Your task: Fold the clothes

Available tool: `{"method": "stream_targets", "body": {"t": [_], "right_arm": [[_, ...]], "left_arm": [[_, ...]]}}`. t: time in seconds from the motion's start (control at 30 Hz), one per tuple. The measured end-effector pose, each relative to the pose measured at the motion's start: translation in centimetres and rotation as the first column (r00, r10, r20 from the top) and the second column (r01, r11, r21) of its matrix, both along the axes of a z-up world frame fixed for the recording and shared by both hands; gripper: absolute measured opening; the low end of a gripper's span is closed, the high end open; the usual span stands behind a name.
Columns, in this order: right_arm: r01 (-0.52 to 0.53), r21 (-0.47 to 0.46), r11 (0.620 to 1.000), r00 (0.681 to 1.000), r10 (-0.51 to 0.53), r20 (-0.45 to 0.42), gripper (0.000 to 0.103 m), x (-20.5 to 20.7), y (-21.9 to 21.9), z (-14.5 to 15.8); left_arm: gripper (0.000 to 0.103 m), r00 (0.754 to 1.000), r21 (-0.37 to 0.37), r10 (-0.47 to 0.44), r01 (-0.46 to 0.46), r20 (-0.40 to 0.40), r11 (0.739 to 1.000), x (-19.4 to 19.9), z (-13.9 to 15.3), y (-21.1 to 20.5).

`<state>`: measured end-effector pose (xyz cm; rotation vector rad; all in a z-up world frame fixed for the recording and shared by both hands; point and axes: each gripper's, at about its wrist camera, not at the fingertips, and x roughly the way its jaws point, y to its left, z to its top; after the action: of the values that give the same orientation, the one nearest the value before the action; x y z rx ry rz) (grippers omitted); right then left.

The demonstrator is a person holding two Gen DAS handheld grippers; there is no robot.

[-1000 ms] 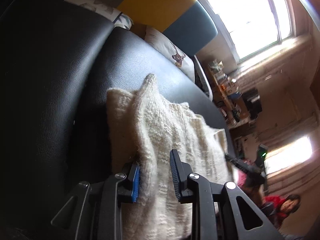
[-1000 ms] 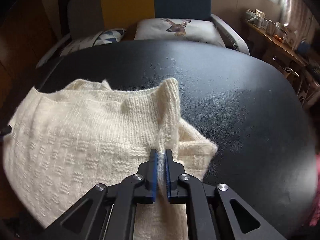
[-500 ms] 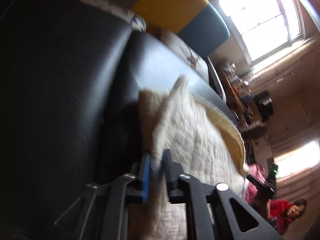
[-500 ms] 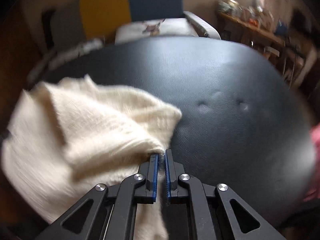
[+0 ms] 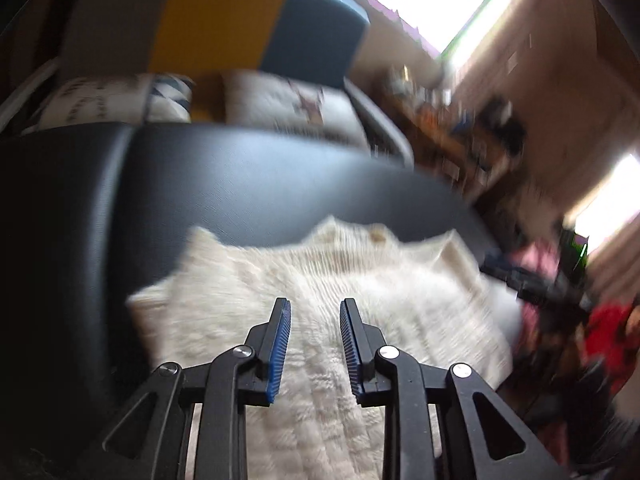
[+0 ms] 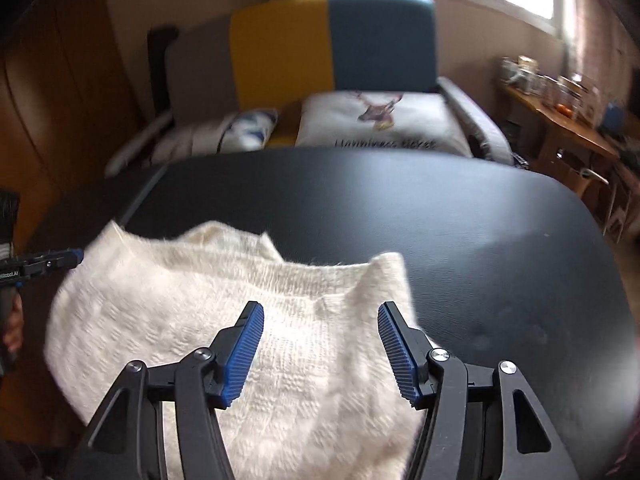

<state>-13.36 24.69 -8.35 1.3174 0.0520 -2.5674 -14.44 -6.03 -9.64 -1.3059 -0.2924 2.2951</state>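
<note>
Cream knitted sweater (image 6: pixel 224 320) lies on black padded leather table (image 6: pixel 480 248), toward its left near edge. Behind the table: grey, yellow and blue sofa (image 6: pixel 332 44), bearing deer-print cushion (image 6: pixel 380 120). Right of sofa: wooden side table (image 6: pixel 560 120).

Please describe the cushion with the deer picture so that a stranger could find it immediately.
Find the yellow-and-blue sofa backrest behind the black padded table. On its seat lies the white deer-print cushion. The neighbouring cushion to its left has blue triangles instead.
</note>
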Motion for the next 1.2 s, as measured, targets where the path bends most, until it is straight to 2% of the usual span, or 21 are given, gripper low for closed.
{"method": "stream_targets", "body": {"t": [0.07,0.1,0.13,0.2,0.23,0.27,0.3,0.33,0.43,0.53,0.6,0.7,0.8,0.9,0.97,1.0,1.03,1.1,1.2], "right_arm": [[-0.010,0.040,0.999,0.999,0.008,0.053,0.058,-1.2,-1.0,-1.6],[-0.015,0.060,0.998,0.997,0.011,0.076,0.051,-1.8,-1.4,-2.4],[-0.024,0.071,0.997,0.995,0.017,0.096,0.039,-2.1,-1.8,-3.3],[-0.047,0.117,0.992,0.993,0.034,0.113,0.023,-2.2,-2.5,-4.8],[-0.059,0.147,0.987,0.994,0.045,0.096,0.023,-1.8,-2.8,-5.3],[-0.069,0.178,0.982,0.995,0.056,0.079,0.022,-1.5,-3.0,-5.8],[-0.076,0.201,0.977,0.996,0.065,0.061,0.019,-1.1,-3.3,-6.0],[-0.076,0.210,0.975,0.997,0.069,0.043,0.012,-0.7,-3.5,-5.8],[-0.070,0.219,0.973,0.997,0.076,-0.020,0.001,0.4,-3.8,-4.3],[-0.040,0.202,0.979,0.994,0.060,-0.096,0.001,0.7,-3.8,-2.2],[-0.013,0.190,0.982,0.992,0.036,-0.118,0.001,0.0,-3.5,-1.4],[0.039,0.167,0.985,0.994,-0.022,-0.102,0.001,-1.8,-2.8,-2.3],[0.069,0.094,0.993,0.997,-0.065,-0.038,0.002,-2.7,-1.8,-4.5],[0.037,-0.014,0.999,0.999,-0.037,0.001,0.003,-2.2,-1.1,-5.3],[-0.017,-0.076,0.997,1.000,0.017,-0.005,0.010,-1.5,-0.9,-4.4],[-0.042,-0.104,0.994,0.999,0.042,-0.006,0.029,-1.2,-1.0,-3.9],[-0.066,-0.128,0.990,0.998,0.066,-0.007,0.062,-1.0,-1.2,-3.4],[-0.105,-0.152,0.983,0.994,0.105,-0.010,0.094,-0.6,-2.0,-2.9],[-0.133,-0.120,0.984,0.990,0.137,0.028,0.094,-1.0,-3.9,-3.8]], "left_arm": [[0.025,0.999,-0.055,-0.020,0.022,0.033,0.998,-0.8,-0.9,1.1],[0.026,0.999,-0.084,-0.023,0.028,0.048,0.996,-1.0,-1.4,1.7],[0.026,0.997,-0.114,-0.022,0.030,0.070,0.993,-1.3,-2.0,2.3],[0.023,0.995,-0.133,-0.022,0.035,0.100,0.991,-1.9,-3.4,3.4],[0.020,0.996,-0.132,-0.026,0.037,0.087,0.991,-1.9,-3.5,3.5],[0.010,0.997,-0.122,-0.022,0.031,0.076,0.992,-1.7,-3.6,3.4],[0.006,0.998,-0.098,-0.008,0.014,0.067,0.995,-1.3,-3.5,3.0],[0.005,0.998,-0.074,0.007,-0.002,0.058,0.997,-0.8,-3.4,2.6],[0.003,0.999,0.016,0.052,-0.052,-0.003,0.999,0.3,-2.0,1.3],[0.003,0.992,0.105,0.092,-0.083,-0.082,0.991,1.3,0.3,0.4],[0.000,0.985,0.104,0.110,-0.097,-0.133,0.990,1.3,1.3,0.6],[0.000,0.978,0.075,0.145,-0.135,-0.150,0.988,-0.3,0.8,1.2],[0.000,0.983,0.027,0.153,-0.151,-0.098,0.988,-2.0,-2.1,2.4],[0.000,0.986,0.038,0.155,-0.153,-0.053,0.987,-2.0,-3.6,2.2],[0.007,0.988,0.051,0.145,-0.142,-0.050,0.989,-1.4,-3.0,1.6],[0.015,0.988,0.054,0.141,-0.138,-0.056,0.989,-1.0,-2.6,1.2],[0.018,0.989,0.065,0.134,-0.131,-0.057,0.989,-0.7,-2.1,0.8],[0.023,0.994,0.058,0.108,-0.106,-0.036,0.993,-0.6,-2.3,0.9],[0.028,0.998,0.020,0.068,-0.068,0.002,0.998,-0.7,-3.0,1.7]]}}
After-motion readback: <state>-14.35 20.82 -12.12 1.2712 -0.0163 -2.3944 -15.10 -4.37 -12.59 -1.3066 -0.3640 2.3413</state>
